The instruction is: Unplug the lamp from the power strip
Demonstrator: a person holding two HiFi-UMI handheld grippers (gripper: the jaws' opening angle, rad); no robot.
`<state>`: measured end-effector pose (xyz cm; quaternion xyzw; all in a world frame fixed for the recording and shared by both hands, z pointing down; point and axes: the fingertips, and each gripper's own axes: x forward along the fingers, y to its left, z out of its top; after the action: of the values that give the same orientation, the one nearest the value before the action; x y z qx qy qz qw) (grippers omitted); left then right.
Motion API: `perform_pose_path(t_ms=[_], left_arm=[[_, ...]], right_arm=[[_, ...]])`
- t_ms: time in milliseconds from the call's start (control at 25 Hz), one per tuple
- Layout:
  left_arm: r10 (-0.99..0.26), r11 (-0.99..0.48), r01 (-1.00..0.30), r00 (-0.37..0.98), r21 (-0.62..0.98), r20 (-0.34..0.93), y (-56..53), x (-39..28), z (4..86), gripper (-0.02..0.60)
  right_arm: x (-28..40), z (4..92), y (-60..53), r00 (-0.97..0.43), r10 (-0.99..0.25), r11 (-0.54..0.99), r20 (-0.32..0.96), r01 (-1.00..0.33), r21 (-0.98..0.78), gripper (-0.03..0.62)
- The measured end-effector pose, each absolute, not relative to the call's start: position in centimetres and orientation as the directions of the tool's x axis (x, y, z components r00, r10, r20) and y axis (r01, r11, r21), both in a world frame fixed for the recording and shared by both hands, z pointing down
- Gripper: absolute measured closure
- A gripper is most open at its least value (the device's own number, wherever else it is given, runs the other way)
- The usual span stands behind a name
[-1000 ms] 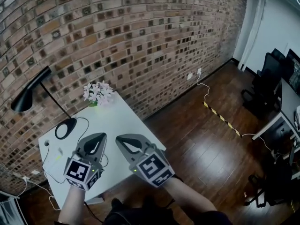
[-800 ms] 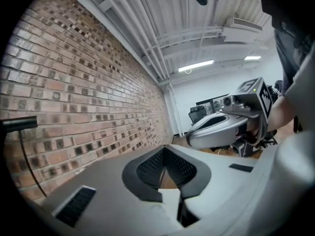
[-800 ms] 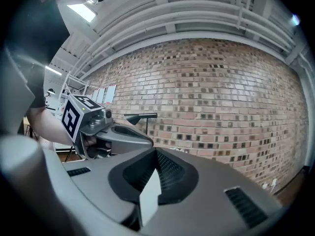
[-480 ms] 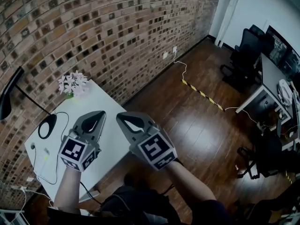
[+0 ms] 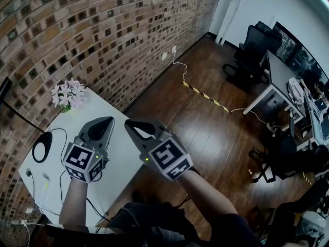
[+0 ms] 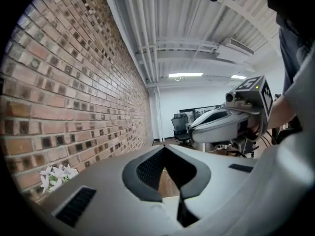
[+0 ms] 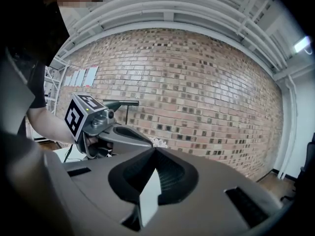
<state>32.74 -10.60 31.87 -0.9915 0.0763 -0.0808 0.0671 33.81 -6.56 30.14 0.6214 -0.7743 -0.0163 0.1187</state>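
The black desk lamp stands on the white table point(image 5: 121, 153) at the left; its round base point(image 5: 42, 146) shows, while the head is cut off by the left edge. Its black cable point(image 5: 60, 175) loops across the tabletop. A small white block with cords point(image 5: 26, 210) lies on the floor at the bottom left; it may be the power strip. My left gripper point(image 5: 106, 121) and right gripper point(image 5: 129, 123) hover side by side over the table's near part, both shut and empty. In the right gripper view the left gripper point(image 7: 115, 132) and the lamp head point(image 7: 120, 103) appear.
A pot of pale flowers point(image 5: 68, 93) stands at the table's far corner against the brick wall point(image 5: 118, 30). Office chairs point(image 5: 252, 48) and a desk point(image 5: 280, 81) stand far right on the wooden floor. A yellow-black striped cable cover point(image 5: 205, 94) crosses the floor.
The head view has swung to the right, so the lamp and table slid toward the left edge. Both grippers moved across together and stayed shut.
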Motion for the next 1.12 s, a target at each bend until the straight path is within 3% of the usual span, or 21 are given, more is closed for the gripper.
perform_pose_path(t_ms=[280, 480, 800, 1120], left_arm=[[-0.103, -0.99, -0.088, 0.986, -0.115, 0.133, -12.0, 34.3, 32.9, 0.586], [-0.026, -0.995, -0.015, 0.993, -0.094, 0.114, -10.1, 37.4, 31.3, 0.588], [0.029, -0.991, 0.046, 0.991, -0.126, 0.134, -7.2, 43.6, 31.7, 0.588], [0.039, -0.986, 0.063, 0.988, -0.155, 0.151, -2.7, 52.7, 31.6, 0.588]], right_arm=[[35.4, 30.8, -7.9, -0.126, -0.975, 0.157, 0.183, -0.974, 0.165, 0.591], [38.3, 29.2, -6.7, -0.051, -0.991, 0.071, 0.123, -0.984, 0.166, 0.591], [44.7, 28.4, -2.9, 0.062, -0.995, -0.052, 0.08, -0.991, 0.127, 0.591], [53.2, 29.2, 2.0, 0.089, -0.994, -0.081, 0.062, -0.991, 0.11, 0.592]])
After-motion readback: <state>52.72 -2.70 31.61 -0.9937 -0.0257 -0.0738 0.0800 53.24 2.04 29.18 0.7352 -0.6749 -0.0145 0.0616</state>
